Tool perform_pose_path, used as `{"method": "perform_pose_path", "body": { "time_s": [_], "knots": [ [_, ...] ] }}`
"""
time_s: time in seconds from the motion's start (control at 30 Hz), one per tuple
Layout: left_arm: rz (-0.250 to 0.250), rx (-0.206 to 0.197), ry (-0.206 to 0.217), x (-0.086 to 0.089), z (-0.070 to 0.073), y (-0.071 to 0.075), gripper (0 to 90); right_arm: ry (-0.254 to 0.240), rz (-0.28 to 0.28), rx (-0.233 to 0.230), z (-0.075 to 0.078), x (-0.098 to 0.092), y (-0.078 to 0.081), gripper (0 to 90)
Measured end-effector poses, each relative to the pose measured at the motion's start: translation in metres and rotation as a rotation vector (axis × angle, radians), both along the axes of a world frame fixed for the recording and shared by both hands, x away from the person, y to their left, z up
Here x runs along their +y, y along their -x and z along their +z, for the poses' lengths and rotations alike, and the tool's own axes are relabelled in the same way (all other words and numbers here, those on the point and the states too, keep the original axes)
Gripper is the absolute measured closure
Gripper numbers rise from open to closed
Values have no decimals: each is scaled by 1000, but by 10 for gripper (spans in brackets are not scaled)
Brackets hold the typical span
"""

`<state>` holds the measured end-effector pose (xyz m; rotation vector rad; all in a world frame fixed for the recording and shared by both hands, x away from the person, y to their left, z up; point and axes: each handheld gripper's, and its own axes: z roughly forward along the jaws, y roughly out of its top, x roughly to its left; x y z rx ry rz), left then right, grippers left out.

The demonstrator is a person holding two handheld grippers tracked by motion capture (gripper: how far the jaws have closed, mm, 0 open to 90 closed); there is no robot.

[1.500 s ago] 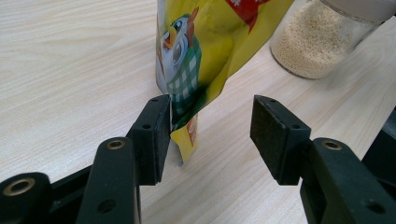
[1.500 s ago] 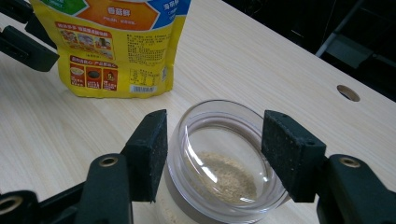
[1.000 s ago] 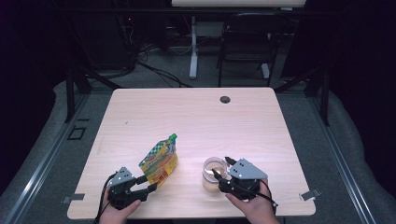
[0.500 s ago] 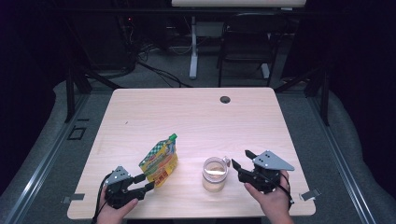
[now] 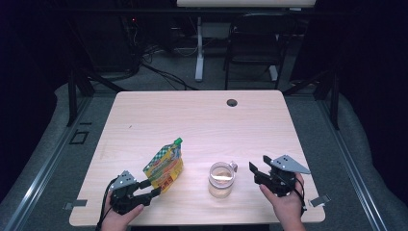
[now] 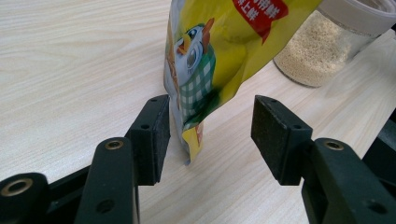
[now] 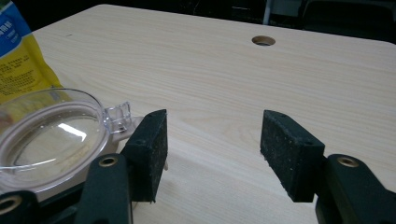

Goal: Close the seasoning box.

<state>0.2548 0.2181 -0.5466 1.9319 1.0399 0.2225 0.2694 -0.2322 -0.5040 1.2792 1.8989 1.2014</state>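
One glossy yellow pouch (image 5: 164,165) lower left between the left gripper (image 5: 148,188)'s released fingers (image 6: 152,135), one clear plastic grain jar (image 5: 222,179) lower centre, right gripper (image 5: 256,170) fingers released, pale wood table (image 5: 202,120).

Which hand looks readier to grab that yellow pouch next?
The left. The left gripper has its open jaws either side of the pouch. The right gripper sits open beside the jar, with bare table between its jaws.

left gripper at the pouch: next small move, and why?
Probably close the left gripper on the pouch. Its fingers stand open either side of the pouch's lower edge, one nearly touching, the other apart. The right gripper sits open beside the jar.
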Motion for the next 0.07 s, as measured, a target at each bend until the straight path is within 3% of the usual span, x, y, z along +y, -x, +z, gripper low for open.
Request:
{"method": "perform_pose_path", "body": {
  "time_s": [0.07],
  "knots": [
    [-1,-2,-7,1,0,0,472,-3,-5,5,-3,-1,-1,408]
  ]
}}
